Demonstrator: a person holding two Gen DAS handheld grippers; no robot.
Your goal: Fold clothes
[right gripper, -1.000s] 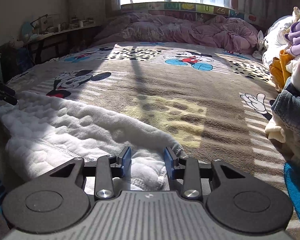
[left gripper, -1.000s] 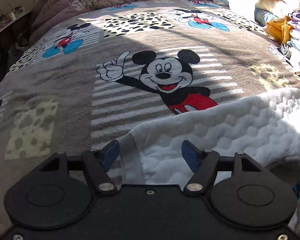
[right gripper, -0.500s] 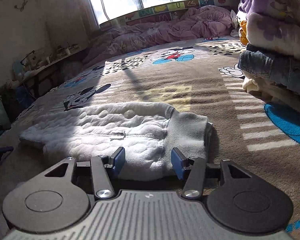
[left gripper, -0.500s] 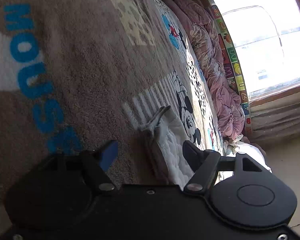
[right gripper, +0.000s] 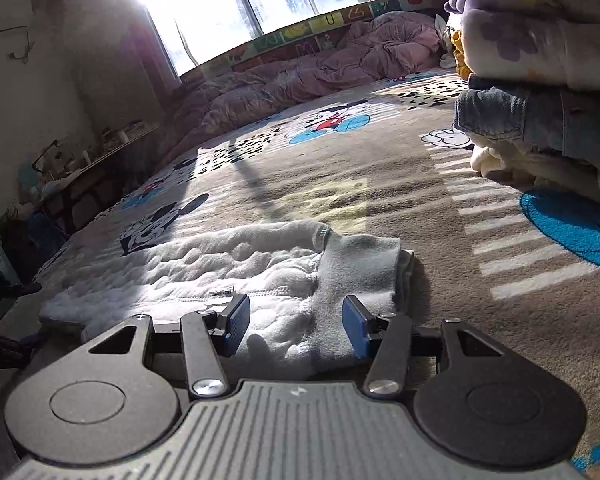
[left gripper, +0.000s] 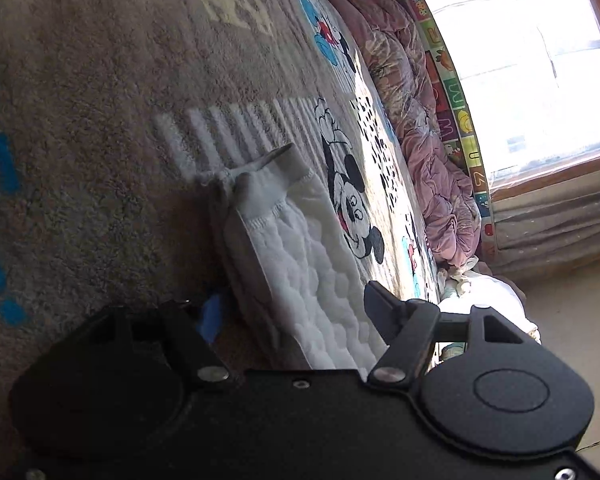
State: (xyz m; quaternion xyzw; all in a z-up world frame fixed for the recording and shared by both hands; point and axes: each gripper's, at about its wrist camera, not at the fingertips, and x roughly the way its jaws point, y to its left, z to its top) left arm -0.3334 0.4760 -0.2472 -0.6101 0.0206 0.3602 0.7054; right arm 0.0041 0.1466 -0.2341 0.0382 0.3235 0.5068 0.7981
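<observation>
A white quilted garment (right gripper: 220,256) lies folded on the Mickey Mouse blanket (right gripper: 380,168), its grey ribbed hem (right gripper: 360,256) at the right end. My right gripper (right gripper: 296,312) is open and low at the garment's near edge. The fabric shows between its blue pads (right gripper: 236,320), which do not press on it. In the left wrist view the picture is rolled on its side. There the garment (left gripper: 312,264) runs away from my left gripper (left gripper: 294,304), whose jaws stand wide. One finger is down by the blanket (left gripper: 100,120) and the other above the fabric's folded edge.
A tall pile of folded clothes (right gripper: 540,80), with denim near its base, stands on the bed at the right. A crumpled pink duvet (right gripper: 340,64) lies along the far edge under the window. A cluttered shelf (right gripper: 100,152) runs along the left wall.
My left gripper rolled onto its side and sank to the garment's edge. My right gripper's jaws widened and drew back, and the garment now lies flat in front of it.
</observation>
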